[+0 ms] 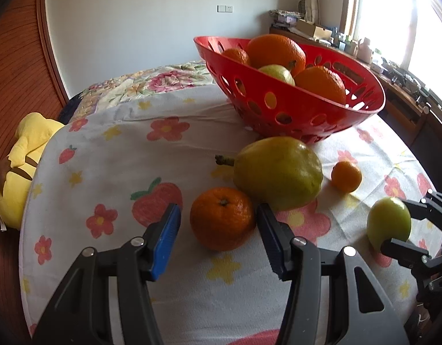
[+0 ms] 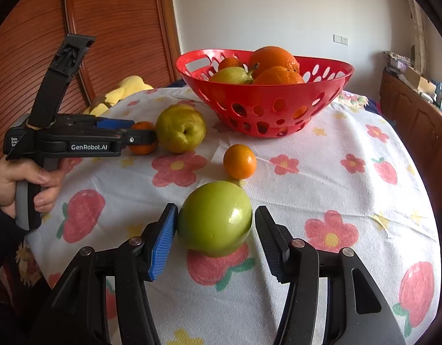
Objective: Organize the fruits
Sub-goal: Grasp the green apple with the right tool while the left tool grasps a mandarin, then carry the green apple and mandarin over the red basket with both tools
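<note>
A round orange mandarin (image 1: pixel 222 219) is bracketed, ungripped, by the left gripper (image 1: pixel 219 231); lower centre, a shiny green apple (image 2: pixel 214 218) (left pad touching) is flanked by the unclenched right gripper (image 2: pixel 215 234).

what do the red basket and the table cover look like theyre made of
Basket: looks like moulded plastic, smooth and slightly glossy, with clean oval cut-outs through its wall. Cover: seems a woven cotton-like cloth, matt, with a fine ribbed weave, soft creases and printed flowers and strawberries.

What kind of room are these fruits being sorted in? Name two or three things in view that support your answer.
Probably a bedroom in a home. A floral bedspread lies just behind the table, a yellow plush toy sits beside it, and a cluttered wooden sideboard runs under a sunlit window.
</note>
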The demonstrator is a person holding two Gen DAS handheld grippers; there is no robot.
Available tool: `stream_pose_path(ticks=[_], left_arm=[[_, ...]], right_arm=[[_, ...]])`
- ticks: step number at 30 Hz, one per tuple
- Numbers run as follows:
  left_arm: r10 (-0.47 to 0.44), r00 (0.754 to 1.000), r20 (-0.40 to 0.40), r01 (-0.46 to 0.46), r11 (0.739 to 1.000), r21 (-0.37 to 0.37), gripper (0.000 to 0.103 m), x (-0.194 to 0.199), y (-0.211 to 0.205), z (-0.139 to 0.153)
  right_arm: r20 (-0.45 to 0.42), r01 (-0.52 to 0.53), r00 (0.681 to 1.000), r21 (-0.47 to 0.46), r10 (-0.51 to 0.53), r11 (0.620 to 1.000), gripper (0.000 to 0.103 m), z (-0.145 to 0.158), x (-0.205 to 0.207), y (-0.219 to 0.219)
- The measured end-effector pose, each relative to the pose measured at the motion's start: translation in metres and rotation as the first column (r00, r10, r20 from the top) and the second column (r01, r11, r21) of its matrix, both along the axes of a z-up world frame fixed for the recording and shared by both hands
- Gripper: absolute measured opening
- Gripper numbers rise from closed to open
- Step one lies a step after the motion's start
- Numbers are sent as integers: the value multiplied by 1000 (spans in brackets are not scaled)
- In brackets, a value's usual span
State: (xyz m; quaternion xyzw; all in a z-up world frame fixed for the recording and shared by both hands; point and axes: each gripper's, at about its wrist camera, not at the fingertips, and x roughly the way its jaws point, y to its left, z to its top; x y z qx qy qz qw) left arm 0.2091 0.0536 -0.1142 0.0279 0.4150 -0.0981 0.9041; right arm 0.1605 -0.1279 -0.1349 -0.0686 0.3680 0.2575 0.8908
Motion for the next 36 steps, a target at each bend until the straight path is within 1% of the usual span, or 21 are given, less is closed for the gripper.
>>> stream_pose_path(ticks=[2,3,6,11,17,20,28,36], left_arm=[[-8,1000,-3,8,1000,-5,46,-1,-1,-2],[-12,1000,-2,12,1000,-15,46,-2,0,-3],[-10,1000,15,10,1000,-9,44,-6,0,-2],[-6,999,39,7,999,-47,44,-19,4,6],[-15,996,91,22,997,-78,44,-46,1,26],[-21,993,113,31,995,-93,44,-54,-1,34],[-39,986,160,56,993,-100,44,-68,-10,49],[-37,981,193,59,993,-106,44,-73,-12,60]], right_arm=[[0,-1,1000,-2,1,1000,57,0,0,1],[0,-1,1000,-2,1,1000,57,0,0,1],[-3,-3,1000,-2,3,1000,57,0,0,1],[-4,-4,1000,-2,4,1000,57,0,0,1],[-8,-7,1000,-2,7,1000,57,-1,0,2],[-6,-13,1000,-2,13,1000,54,-1,0,2],[1,-7,1000,-4,7,1000,54,-1,0,2],[16,8,1000,4,-8,1000,54,1,-1,-1]])
